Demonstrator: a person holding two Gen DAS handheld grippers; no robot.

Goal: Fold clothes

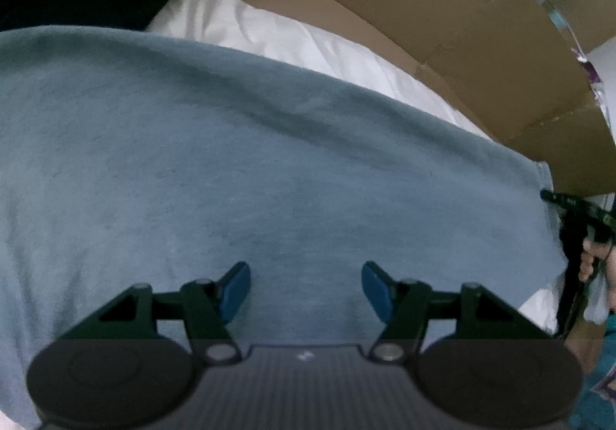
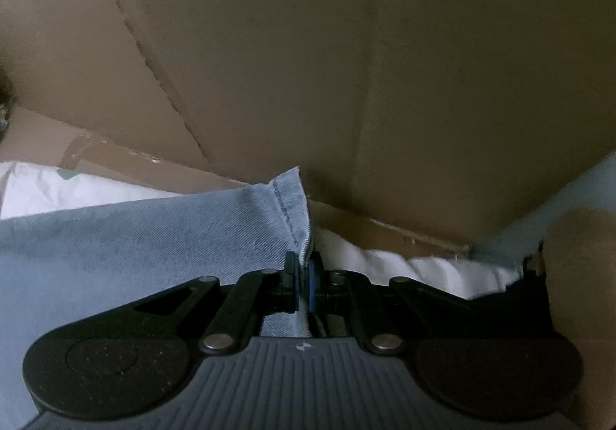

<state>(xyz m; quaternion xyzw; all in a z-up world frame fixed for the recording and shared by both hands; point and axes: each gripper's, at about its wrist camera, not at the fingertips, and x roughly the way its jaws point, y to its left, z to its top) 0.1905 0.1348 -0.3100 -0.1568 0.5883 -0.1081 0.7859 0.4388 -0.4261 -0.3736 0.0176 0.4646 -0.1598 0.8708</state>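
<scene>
Here, right hand-held gripper (image 2: pixel 303 278) clamping denim garment (image 2: pixel 154 233) hem, cardboard (image 2: pixel 346 64) close, left hand-held gripper (image 1: pixel 306 289) open.

One blue garment (image 1: pixel 238 168), one white sheet (image 1: pixel 308 41), two hand-held grippers (image 1: pixel 306 293).

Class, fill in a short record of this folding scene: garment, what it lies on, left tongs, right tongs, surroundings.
garment: light blue denim garment, spread flat
surface: white sheet
left tongs: open above the cloth, holding nothing
right tongs: shut on the garment's stitched hem edge
surroundings: brown cardboard standing behind the sheet
</scene>
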